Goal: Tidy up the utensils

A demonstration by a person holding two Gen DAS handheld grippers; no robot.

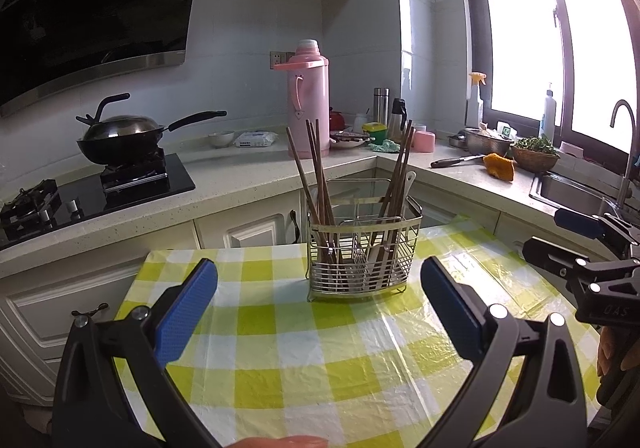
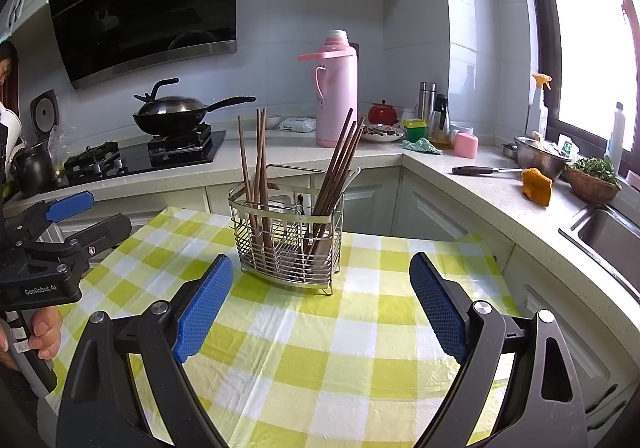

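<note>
A wire utensil caddy (image 1: 362,252) (image 2: 290,236) stands on the yellow-checked tablecloth (image 1: 304,360) (image 2: 340,348). Brown chopsticks (image 1: 316,184) (image 2: 256,164) lean in its left compartment and more chopsticks (image 1: 398,176) (image 2: 340,164) in its right one, beside a white utensil (image 1: 408,188). My left gripper (image 1: 319,280) is open, nothing between its blue pads, a short way in front of the caddy. My right gripper (image 2: 320,272) is open too, also short of the caddy. Each gripper shows at the edge of the other's view: the right gripper (image 1: 560,236) and the left gripper (image 2: 92,212).
An L-shaped counter wraps behind the table, with a wok (image 1: 120,136) on the hob, a pink thermos (image 1: 308,100) (image 2: 336,88), a knife (image 1: 456,160) (image 2: 484,170), an orange cloth (image 2: 536,186), bowls and a sink (image 2: 612,236) at right. A hand (image 2: 44,332) holds the left gripper's handle.
</note>
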